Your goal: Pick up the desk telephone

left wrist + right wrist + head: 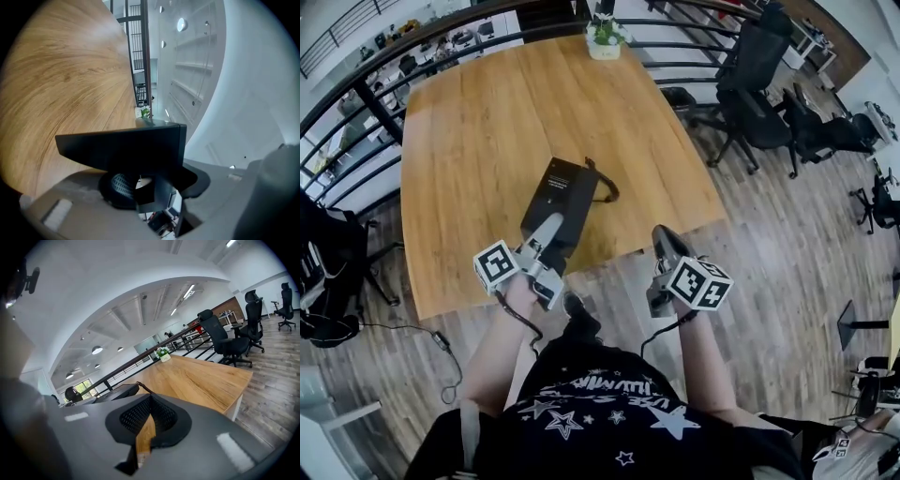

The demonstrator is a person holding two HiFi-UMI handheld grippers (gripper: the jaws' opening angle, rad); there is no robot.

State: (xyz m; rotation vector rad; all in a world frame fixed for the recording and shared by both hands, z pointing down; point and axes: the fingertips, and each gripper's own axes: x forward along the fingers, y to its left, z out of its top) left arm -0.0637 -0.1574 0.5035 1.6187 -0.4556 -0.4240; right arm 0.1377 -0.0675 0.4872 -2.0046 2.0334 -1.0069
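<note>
Closest to us is our black shirt with stars (600, 412). Just past it we hold a claw in each hand, and each one has a cube with square marks on it. Our left claw (546, 234) (145, 187) is at the near end of the phone (562, 192) (122, 147) (117, 392). Its two jaws are closed on the phone's near edge, and the black body fills the space just past the tips. Our right claw (666, 239) (145, 427) is off to the right, near the front edge of the table (487, 122) (56, 84) (197, 376) and apart from the phone. Its jaws are almost together, with only a thin slit between them, and they hold nothing. The phone is black and lies on the near part of the wooden table, with its long side pointing away from us. A dark cord (607, 186) (143, 387) curls out of its far right side. At the far edge of the table stands a small plant (605, 39) (146, 111) (163, 354) in a white pot. Behind it runs a dark rail (384, 52) (140, 361). Black chairs (750, 84) (220, 338) stand on the wood floor past the table's right side.
</note>
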